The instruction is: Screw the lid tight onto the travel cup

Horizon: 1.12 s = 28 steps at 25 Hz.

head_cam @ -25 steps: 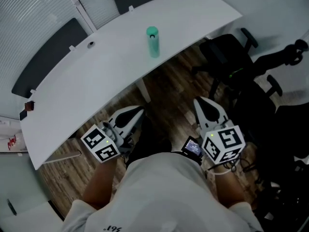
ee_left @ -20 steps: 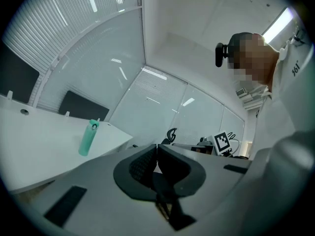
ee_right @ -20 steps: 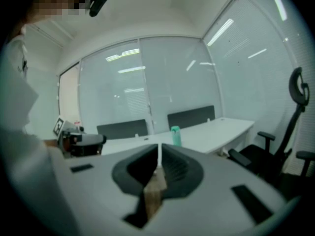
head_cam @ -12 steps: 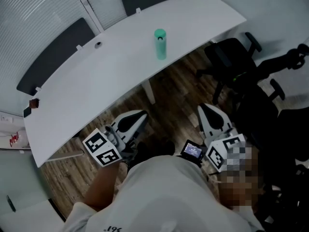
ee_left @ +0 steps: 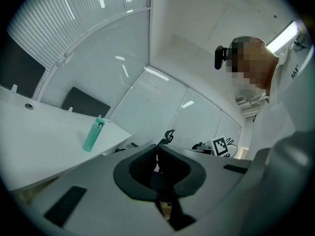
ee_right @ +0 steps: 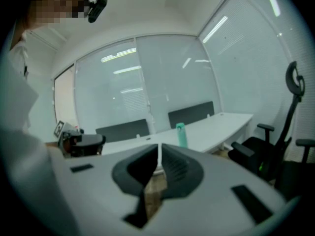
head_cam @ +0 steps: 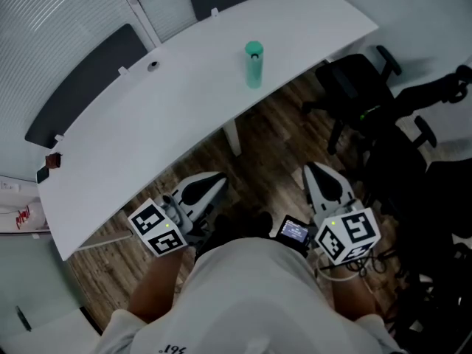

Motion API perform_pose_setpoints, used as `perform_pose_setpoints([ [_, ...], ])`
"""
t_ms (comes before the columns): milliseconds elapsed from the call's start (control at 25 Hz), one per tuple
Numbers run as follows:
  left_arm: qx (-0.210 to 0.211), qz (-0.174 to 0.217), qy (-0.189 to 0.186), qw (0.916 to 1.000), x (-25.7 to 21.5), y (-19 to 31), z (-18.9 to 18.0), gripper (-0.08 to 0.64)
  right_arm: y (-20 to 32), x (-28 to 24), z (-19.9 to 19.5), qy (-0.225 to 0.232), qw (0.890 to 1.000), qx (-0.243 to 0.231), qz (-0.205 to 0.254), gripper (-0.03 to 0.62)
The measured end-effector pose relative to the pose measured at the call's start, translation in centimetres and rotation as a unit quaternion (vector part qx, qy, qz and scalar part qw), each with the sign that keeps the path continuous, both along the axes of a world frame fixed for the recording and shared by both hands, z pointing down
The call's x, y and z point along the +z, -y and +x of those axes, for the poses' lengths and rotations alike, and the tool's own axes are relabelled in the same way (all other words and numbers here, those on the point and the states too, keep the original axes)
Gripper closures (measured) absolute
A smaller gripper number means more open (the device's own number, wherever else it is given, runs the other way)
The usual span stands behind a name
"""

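Observation:
A tall green travel cup (head_cam: pixel 254 65) with its lid on stands upright near the front edge of the long white table (head_cam: pixel 147 131). It also shows far off in the left gripper view as the cup (ee_left: pixel 93 134) and in the right gripper view as the cup (ee_right: pixel 181 134). My left gripper (head_cam: pixel 212 181) and right gripper (head_cam: pixel 316 173) hang low in front of the person, well short of the table and far from the cup. Both are shut with nothing between their jaws.
Black office chairs (head_cam: pixel 354 87) stand on the wood floor at the right of the table. Dark panels (head_cam: pixel 81 87) line the table's far edge, with glass walls and blinds behind. A small screen (head_cam: pixel 293 231) sits between the grippers.
Both grippers and the head have shifted a little relative to the table; the cup now sits slightly further right and lower in the head view. The jaws stay shut.

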<state>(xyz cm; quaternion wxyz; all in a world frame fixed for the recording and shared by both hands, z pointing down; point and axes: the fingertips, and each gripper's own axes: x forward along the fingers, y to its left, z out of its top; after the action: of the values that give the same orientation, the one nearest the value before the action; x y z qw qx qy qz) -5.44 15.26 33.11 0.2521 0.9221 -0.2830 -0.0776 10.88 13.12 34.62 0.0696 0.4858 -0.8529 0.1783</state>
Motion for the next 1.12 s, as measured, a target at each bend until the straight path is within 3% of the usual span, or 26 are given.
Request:
perform_pose_setpoints([
  [520,0.048,-0.004,-0.009,0.9988,-0.4,-0.2,-1.4,0.528,-1.1,-0.4,-2.0,-0.014,0.999,0.051,-0.009,0.561],
  [1120,0.062,-0.003,0.006,0.998,0.3,-0.3,-2.2,0.528,-0.6,-1.7,-2.6,-0.048,0.998,0.046,0.006,0.571],
])
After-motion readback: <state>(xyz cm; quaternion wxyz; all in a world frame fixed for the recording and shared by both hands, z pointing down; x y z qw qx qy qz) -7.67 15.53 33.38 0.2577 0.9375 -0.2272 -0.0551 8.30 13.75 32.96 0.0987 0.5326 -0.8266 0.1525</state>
